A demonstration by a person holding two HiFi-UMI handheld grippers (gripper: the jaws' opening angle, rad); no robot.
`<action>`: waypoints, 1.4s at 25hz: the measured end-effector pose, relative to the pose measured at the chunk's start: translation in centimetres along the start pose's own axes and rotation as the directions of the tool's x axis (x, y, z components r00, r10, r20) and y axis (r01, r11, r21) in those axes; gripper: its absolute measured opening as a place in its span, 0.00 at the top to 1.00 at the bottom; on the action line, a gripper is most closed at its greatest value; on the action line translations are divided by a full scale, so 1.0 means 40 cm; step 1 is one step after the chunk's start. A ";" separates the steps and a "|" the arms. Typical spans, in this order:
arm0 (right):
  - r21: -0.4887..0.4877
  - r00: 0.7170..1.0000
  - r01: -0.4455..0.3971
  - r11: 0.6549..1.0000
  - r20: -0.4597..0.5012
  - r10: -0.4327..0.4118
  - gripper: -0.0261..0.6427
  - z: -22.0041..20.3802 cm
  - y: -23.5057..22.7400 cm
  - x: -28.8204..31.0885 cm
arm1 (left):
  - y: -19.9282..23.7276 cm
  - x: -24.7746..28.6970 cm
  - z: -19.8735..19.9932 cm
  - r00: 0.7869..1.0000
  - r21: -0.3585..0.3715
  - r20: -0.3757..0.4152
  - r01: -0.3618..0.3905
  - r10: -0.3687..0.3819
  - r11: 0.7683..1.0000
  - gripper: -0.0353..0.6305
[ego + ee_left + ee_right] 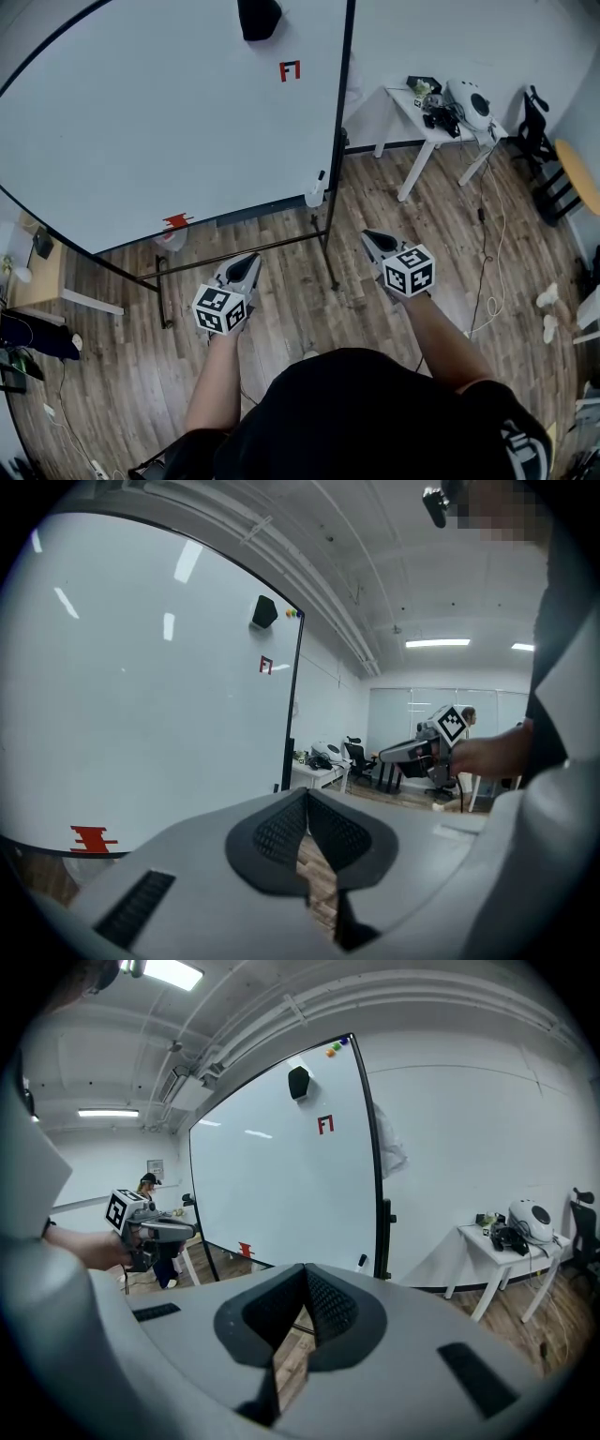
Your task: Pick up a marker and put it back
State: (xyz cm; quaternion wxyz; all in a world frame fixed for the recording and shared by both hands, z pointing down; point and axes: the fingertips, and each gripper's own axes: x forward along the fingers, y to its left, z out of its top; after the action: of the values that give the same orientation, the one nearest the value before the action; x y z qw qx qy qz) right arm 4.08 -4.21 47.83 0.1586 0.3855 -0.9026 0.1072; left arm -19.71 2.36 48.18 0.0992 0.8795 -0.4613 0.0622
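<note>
A marker (320, 177) with a black cap stands upright by the lower right corner of the whiteboard (169, 122), over a small white holder (314, 197). In the right gripper view the marker (362, 1262) is small and far off, beside the board's black frame. My left gripper (251, 259) and right gripper (369, 237) hover over the wooden floor in front of the board, both pointing toward it. Both are shut, pads meeting at the tips, nothing between them. The left gripper's tip (306, 795) and the right gripper's tip (305, 1269) each show closed.
The board carries a black eraser (259, 19), a red mark (290, 70) and a red scribble (176, 221). Its black stand legs (328, 253) run across the floor ahead. A white table (424, 127) with gear stands right, with a black chair (532, 127) beyond it.
</note>
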 end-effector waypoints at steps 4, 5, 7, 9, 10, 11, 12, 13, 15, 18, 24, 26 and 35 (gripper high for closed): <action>0.003 1.000 0.000 1.000 -0.012 0.000 0.97 0.012 -0.011 0.043 | 0.036 0.017 0.012 1.000 -0.004 -0.003 0.005 -0.005 1.000 0.93; 0.007 1.000 0.001 1.000 -0.010 -0.001 0.97 0.016 -0.013 0.053 | 0.044 0.020 0.012 1.000 -0.004 -0.006 0.005 -0.005 1.000 0.93; 0.013 1.000 0.002 1.000 -0.004 -0.002 0.97 0.027 -0.019 0.072 | 0.060 0.028 0.013 1.000 -0.004 -0.012 0.006 -0.006 1.000 0.93; 0.017 1.000 0.001 1.000 0.001 -0.001 0.97 0.038 -0.025 0.093 | 0.076 0.039 0.015 1.000 -0.003 -0.020 0.006 -0.006 1.000 0.93; 0.019 1.000 -0.001 1.000 0.003 0.001 0.97 0.043 -0.029 0.103 | 0.085 0.046 0.016 1.000 -0.003 -0.024 0.005 -0.005 1.000 0.93; 0.021 1.000 -0.002 1.000 0.004 0.002 0.97 0.046 -0.034 0.113 | 0.092 0.053 0.017 1.000 -0.003 -0.026 0.005 -0.005 1.000 0.93; 0.022 1.000 -0.004 1.000 0.005 0.004 0.97 0.049 -0.040 0.123 | 0.098 0.061 0.018 1.000 -0.004 -0.028 0.005 -0.005 1.000 0.93; 0.024 1.000 -0.006 1.000 0.005 0.005 0.97 0.051 -0.047 0.132 | 0.103 0.070 0.019 1.000 -0.004 -0.030 0.004 -0.004 1.000 0.93; 0.026 1.000 -0.008 1.000 0.004 0.008 0.97 0.056 -0.064 0.149 | 0.112 0.089 0.024 0.999 -0.002 -0.034 0.004 -0.004 1.000 0.93; 0.025 1.000 -0.014 1.000 0.007 0.014 0.97 0.070 -0.093 0.178 | 0.132 0.118 0.038 0.999 0.003 -0.035 -0.003 0.004 1.000 0.93; 0.027 0.999 -0.033 0.999 0.004 0.033 0.97 0.086 -0.177 0.247 | 0.178 0.200 0.060 0.999 0.004 -0.039 -0.030 0.030 1.000 0.93; 0.029 0.999 -0.039 0.999 0.002 0.039 0.97 0.091 -0.210 0.275 | 0.195 0.234 0.061 0.998 0.000 -0.047 -0.033 0.033 0.999 0.93; 0.043 0.997 -0.070 0.997 -0.029 0.072 0.97 0.097 -0.331 0.416 | 0.274 0.383 0.065 0.997 -0.018 -0.060 -0.045 0.044 0.999 0.93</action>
State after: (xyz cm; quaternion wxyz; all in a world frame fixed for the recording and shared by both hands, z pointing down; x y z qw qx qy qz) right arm 2.11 -25.46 51.32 0.1601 0.3547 -0.9108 0.1376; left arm -19.99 -16.56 50.02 0.1201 0.8657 -0.4782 0.0860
